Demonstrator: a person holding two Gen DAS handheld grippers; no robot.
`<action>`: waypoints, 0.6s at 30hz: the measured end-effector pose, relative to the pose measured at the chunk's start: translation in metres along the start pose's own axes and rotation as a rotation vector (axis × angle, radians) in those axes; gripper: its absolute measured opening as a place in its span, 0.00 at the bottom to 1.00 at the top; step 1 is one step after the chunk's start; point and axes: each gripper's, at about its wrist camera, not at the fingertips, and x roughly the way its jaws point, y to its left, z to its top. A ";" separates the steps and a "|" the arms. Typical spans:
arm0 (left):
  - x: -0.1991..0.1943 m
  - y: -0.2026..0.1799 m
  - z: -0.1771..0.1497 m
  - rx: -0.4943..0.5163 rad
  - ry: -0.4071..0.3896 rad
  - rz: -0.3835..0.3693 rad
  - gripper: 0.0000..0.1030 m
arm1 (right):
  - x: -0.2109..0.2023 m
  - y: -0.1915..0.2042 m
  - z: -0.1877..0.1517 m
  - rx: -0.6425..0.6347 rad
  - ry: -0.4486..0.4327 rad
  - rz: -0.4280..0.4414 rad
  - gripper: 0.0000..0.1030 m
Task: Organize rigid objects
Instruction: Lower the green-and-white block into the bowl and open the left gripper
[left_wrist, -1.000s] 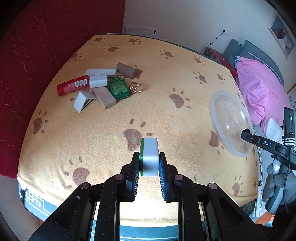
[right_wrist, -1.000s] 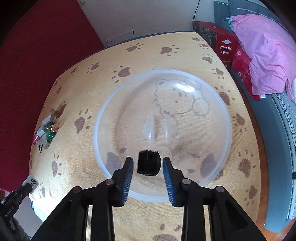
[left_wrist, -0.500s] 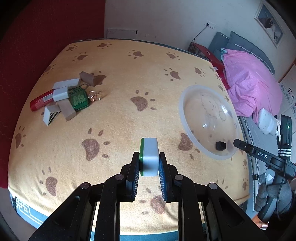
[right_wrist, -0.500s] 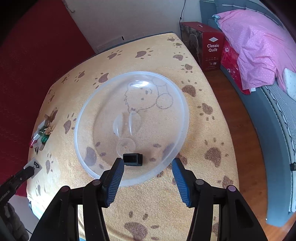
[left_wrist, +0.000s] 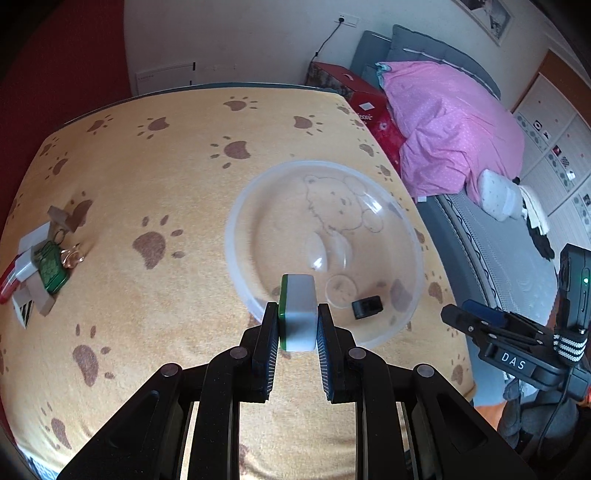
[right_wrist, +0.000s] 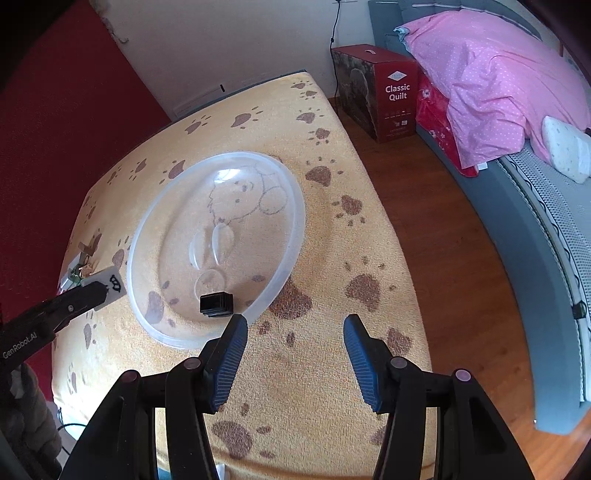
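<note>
Left claw (left_wrist: 297, 325) tilts down gripping a white tile (left_wrist: 298, 310); right claw (right_wrist: 293, 345), just widened, stands empty

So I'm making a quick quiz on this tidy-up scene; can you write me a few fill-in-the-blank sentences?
1. The left gripper is shut on a white tile with a ____ edge.
2. The small black block lies inside the clear ____.
3. The right gripper is open and holds ____.
4. The red box beside the bed reads "Classic ____".

Missing words: green; bowl; nothing; Quilt
</note>
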 end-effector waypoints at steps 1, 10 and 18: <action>0.003 -0.004 0.002 0.008 0.003 -0.005 0.19 | 0.000 -0.001 0.000 0.003 0.000 -0.001 0.56; 0.019 -0.016 0.014 0.004 0.001 -0.014 0.30 | 0.001 0.001 -0.001 -0.007 0.005 0.012 0.56; 0.016 0.008 -0.003 -0.042 0.023 0.058 0.32 | 0.002 0.018 -0.001 -0.039 0.005 0.038 0.56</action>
